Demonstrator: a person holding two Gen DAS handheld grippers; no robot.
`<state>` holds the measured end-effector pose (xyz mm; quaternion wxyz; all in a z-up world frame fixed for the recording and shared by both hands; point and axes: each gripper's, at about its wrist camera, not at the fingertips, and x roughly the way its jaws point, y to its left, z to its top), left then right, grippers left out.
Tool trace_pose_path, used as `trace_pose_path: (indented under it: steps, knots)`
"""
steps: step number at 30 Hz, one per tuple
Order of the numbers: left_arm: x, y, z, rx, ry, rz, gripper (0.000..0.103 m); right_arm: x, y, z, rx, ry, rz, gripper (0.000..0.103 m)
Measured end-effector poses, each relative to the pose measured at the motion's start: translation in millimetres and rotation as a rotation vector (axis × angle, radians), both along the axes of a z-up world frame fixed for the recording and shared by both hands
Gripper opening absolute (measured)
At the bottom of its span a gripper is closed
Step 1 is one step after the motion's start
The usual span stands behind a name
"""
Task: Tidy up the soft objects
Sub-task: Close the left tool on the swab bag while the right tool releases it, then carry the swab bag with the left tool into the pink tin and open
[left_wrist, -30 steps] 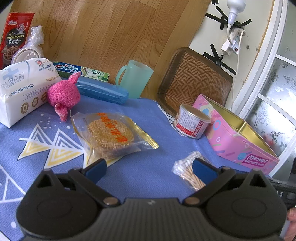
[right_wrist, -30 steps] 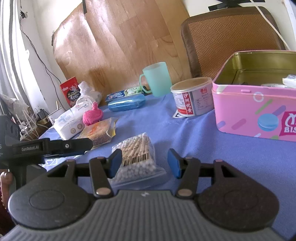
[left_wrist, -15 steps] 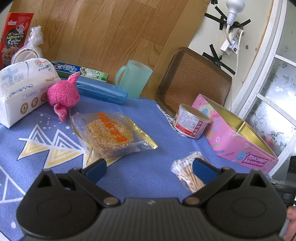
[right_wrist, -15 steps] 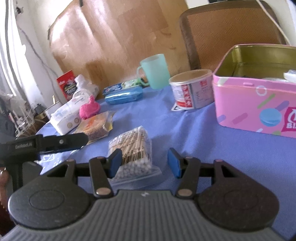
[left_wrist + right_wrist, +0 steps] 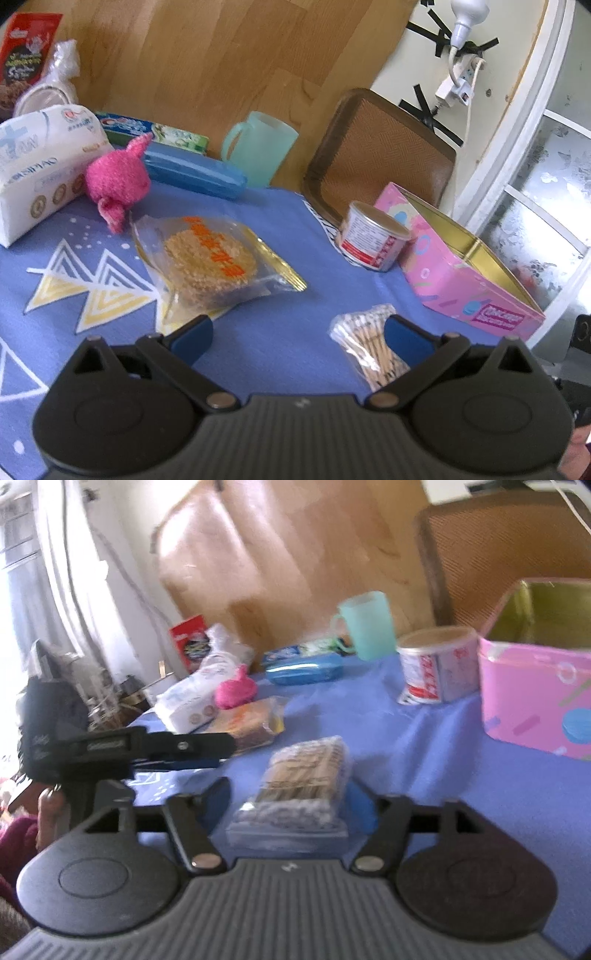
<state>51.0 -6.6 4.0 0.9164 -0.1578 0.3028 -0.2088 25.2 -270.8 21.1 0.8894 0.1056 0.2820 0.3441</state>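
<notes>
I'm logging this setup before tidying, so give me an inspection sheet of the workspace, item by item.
Surface: blue cloth with triangle print covers the table.
Job's things: pink plush beside the tissue pack; swab bag lies flat on the cloth.
Clutter: snack bag, mug, can, blue case, toothpaste box, open pink tin, red packet.
Grippers: left gripper open, nothing between its fingers; right gripper with jaws opening, swab bag between them, pads not pressing.
Cables: white cord and plug taped to the wall.
Surroundings: wooden board, woven tray, frosted window.
</notes>
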Motion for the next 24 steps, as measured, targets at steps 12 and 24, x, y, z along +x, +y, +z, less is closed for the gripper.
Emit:
trace_pose_path:
  steps: [12,24]
  knots:
    - [-1.4,-68.5,2.4,0.046,0.044,-0.176,0.079,-7.9,38.8,-4.5,-0.275,-0.08,0.021,0.046]
    - [21.0,-147.5,73.6,0.086,-0.138,-0.315,0.078,-23.2,-10.1,35.5,-0.279,-0.343,-0.266,0.037]
